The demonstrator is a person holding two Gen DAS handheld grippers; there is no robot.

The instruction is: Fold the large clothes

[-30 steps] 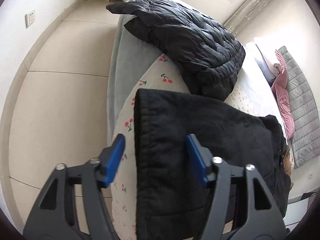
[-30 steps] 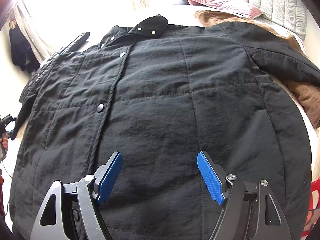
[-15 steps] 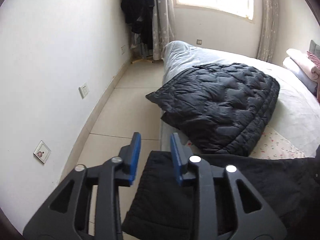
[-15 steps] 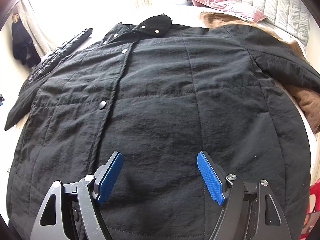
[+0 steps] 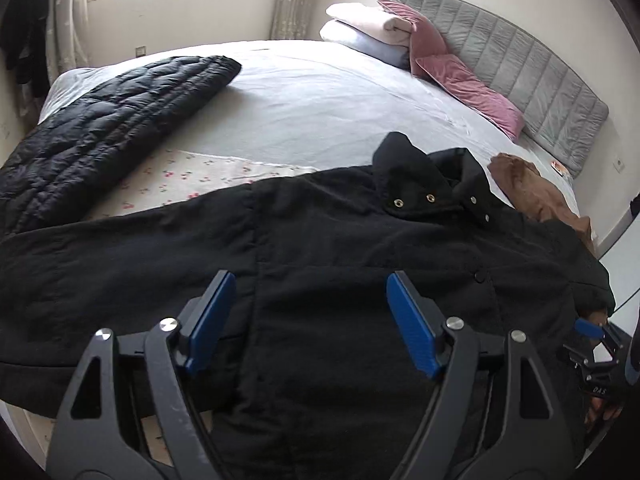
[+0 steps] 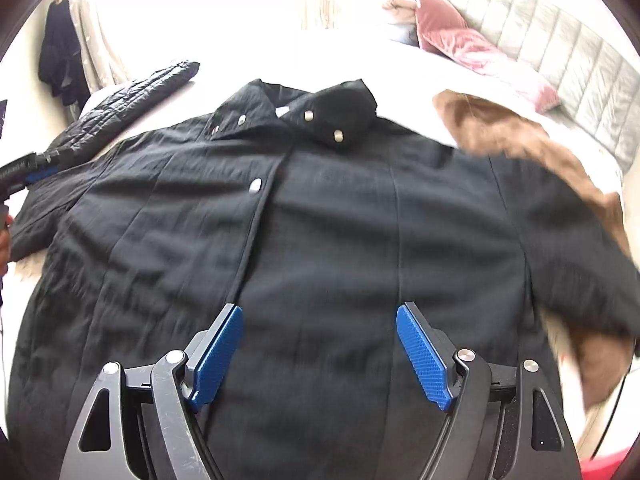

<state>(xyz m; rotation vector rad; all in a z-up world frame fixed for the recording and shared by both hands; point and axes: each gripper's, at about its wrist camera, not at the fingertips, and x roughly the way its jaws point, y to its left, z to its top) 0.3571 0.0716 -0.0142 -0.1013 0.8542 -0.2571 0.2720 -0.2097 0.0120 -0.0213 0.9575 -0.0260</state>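
Note:
A large black padded jacket (image 5: 340, 248) lies spread front-up on the bed, collar (image 5: 416, 184) toward the headboard; it also fills the right wrist view (image 6: 320, 232), with snap buttons along the placket. My left gripper (image 5: 310, 320) is open and empty, hovering over the jacket near its left sleeve (image 5: 100, 264). My right gripper (image 6: 318, 356) is open and empty above the jacket's lower front. The left gripper also shows in the right wrist view (image 6: 28, 168) by the sleeve end.
A black quilted down jacket (image 5: 104, 128) lies at the bed's far left. A brown garment (image 5: 536, 192) lies under the jacket's right side. Pink cushions (image 5: 464, 80) and folded bedding (image 5: 368, 28) sit by the grey headboard (image 5: 520, 72). White sheet (image 5: 320, 108) beyond.
My left gripper has opened wide, letting go of the sleeve end, and swung from facing the wall to facing the bed. The right gripper shifted slightly; the jacket lies straighter.

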